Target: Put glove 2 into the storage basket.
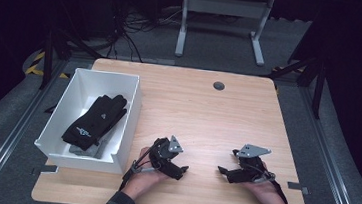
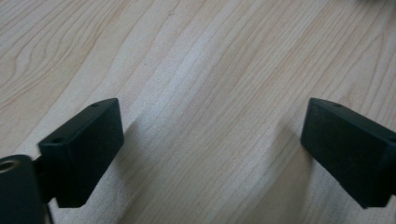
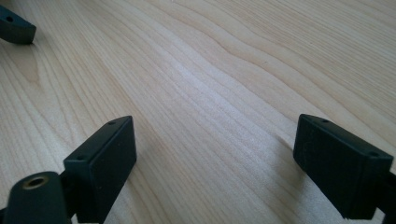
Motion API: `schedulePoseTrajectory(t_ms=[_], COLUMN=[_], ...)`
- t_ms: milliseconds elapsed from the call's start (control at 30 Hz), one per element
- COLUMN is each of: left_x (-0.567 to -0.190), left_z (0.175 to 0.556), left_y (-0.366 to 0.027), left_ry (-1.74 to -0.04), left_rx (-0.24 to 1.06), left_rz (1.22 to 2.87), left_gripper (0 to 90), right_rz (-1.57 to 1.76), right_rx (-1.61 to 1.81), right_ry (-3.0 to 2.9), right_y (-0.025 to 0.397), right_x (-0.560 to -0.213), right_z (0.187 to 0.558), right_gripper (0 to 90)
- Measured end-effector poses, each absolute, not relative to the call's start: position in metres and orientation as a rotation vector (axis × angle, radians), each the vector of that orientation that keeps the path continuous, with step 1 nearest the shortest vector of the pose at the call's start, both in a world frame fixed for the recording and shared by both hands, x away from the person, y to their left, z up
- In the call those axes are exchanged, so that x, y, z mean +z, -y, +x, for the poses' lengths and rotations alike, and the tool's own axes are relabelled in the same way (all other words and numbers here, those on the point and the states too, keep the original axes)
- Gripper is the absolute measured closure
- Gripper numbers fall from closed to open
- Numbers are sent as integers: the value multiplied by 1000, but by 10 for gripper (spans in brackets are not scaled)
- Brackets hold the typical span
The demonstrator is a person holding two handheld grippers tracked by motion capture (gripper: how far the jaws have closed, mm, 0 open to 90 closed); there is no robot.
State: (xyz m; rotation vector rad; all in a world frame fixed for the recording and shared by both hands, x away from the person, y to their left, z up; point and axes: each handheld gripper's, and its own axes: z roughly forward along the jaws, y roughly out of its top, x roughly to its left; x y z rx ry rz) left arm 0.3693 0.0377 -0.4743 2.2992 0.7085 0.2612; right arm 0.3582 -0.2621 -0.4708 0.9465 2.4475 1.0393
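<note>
2 tools, left tool [image 1: 182,170] and right tool [image 1: 221,170], gape empty; gloves [image 1: 94,120] half-hidden in bin [image 1: 128,122].

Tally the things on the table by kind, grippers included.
White bin: 1
Black gloves in the bin: 2, stacked, as far as I can tell
Grippers: 2, the left gripper and the right gripper, both open on bare wood
Total: 5

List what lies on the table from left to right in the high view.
White bin with black gloves inside → left gripper → right gripper.
</note>
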Motion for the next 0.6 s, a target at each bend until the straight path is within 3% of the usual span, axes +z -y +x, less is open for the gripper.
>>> schedulePoseTrajectory(t_ms=[133, 600], left_x=[-477, -477], left_z=[371, 371], left_y=[-38, -38], left_ry=[-705, -707], left_rx=[253, 249], left_rz=[2295, 2296], left_gripper=[1, 1], right_rz=[946, 943], right_rx=[1040, 1041], right_ry=[-2447, -2450], right_y=[262, 263], right_x=[-471, -471], right_z=[358, 355], right_gripper=[139, 139])
